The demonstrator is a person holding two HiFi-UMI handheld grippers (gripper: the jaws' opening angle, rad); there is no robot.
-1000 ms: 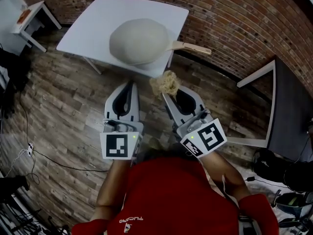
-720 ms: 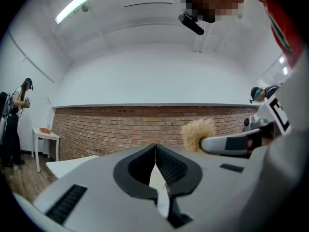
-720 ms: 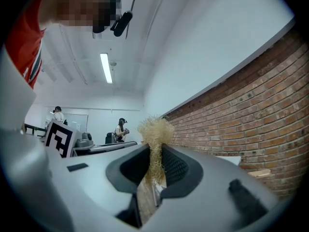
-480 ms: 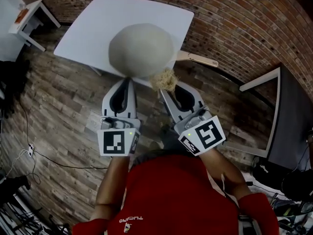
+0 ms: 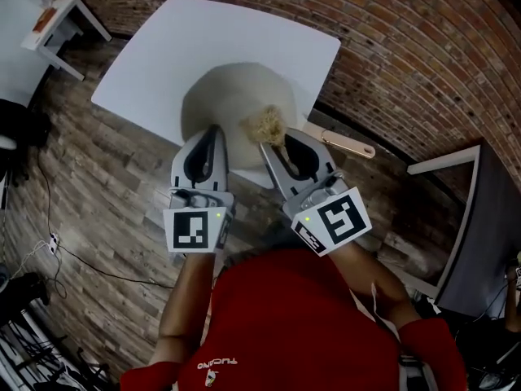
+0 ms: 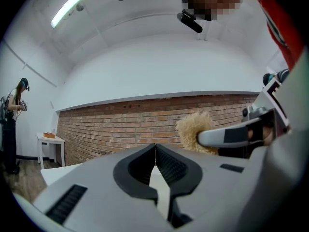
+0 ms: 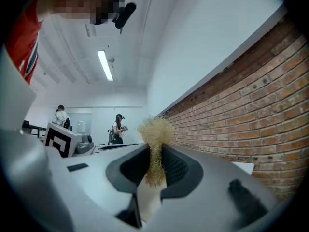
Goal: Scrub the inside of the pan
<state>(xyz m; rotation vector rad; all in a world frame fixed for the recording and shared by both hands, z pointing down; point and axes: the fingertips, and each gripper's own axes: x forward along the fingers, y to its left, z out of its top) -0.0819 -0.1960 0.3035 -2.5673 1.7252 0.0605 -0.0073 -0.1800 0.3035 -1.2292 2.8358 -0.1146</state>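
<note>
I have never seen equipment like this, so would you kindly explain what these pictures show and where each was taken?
There is no robot here: a person holds a gripper in each hand. One picture looks down from a camera on the person's head; the other two come from cameras riding on each gripper, looking along its jaws. On the white table sits a pale pan with a wooden handle. The right gripper is shut on a straw-coloured scrubber. The left gripper is shut and empty.

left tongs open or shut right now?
Shut and empty: in the left gripper view the left tongs meet at the tips with nothing between. The scrubber is in the right tongs.
</note>
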